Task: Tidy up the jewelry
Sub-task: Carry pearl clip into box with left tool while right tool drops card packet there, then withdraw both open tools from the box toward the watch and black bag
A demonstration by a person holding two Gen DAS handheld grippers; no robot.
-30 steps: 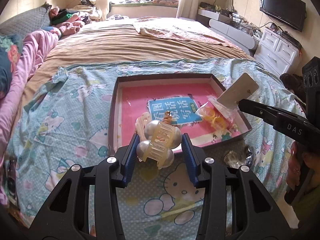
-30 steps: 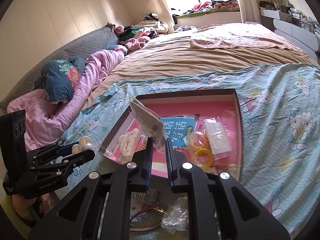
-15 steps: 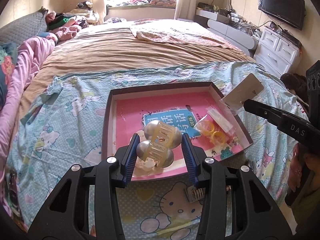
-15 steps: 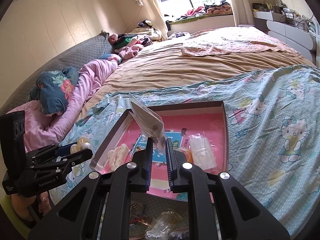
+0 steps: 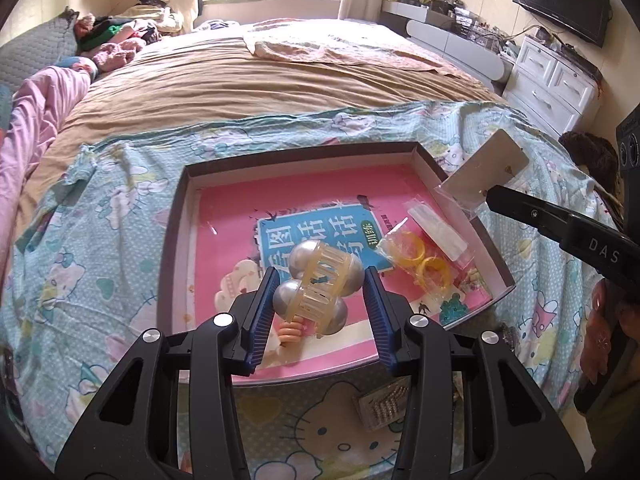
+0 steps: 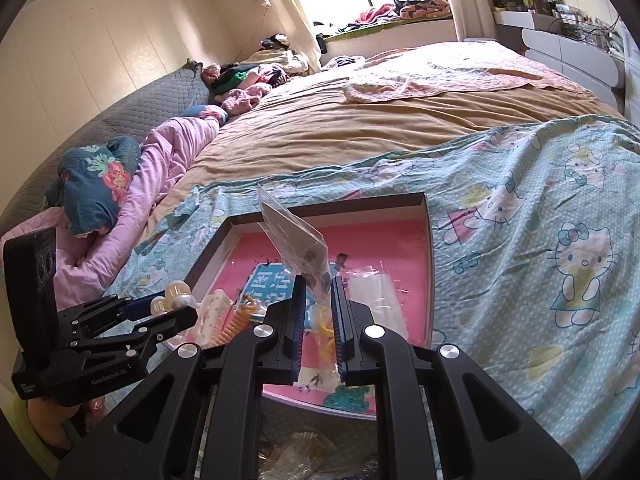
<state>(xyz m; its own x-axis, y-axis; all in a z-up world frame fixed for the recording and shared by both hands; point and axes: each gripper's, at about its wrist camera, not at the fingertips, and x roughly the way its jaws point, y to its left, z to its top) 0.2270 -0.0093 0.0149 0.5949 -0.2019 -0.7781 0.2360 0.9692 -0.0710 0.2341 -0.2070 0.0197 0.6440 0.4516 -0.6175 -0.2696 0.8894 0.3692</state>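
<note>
A pearl hair claw (image 5: pixel 318 286) is held between the jaws of the left gripper (image 5: pixel 320 300), hanging over the near end of the box (image 5: pixel 178 216); the blue pads touch its round beads on both sides. It looks light and rigid, with smooth, probably slippery beads and thin plastic teeth that could snap, so a hold across the beads is judged safer than one on the teeth. A small clear packet (image 6: pixel 298 246) is pinched at its lower corner in the closed jaws of the right gripper (image 6: pixel 318 312), standing tilted above the box's middle; thin crinkly film like that is likely to slide or fold under a light pinch. Inside the box, a blue-covered booklet (image 5: pixel 316 236) lies flat on the pink lining, with bagged yellow rings (image 5: pixel 426 258) beside it toward the right wall. A comb (image 6: pixel 214 312) and an orange coil (image 6: pixel 240 318) rest at the box's near left corner. What the packet holds is too small to tell. Pieces on the bed sheet (image 5: pixel 100 240) in front of the box are cut off by the gripper bodies.
</note>
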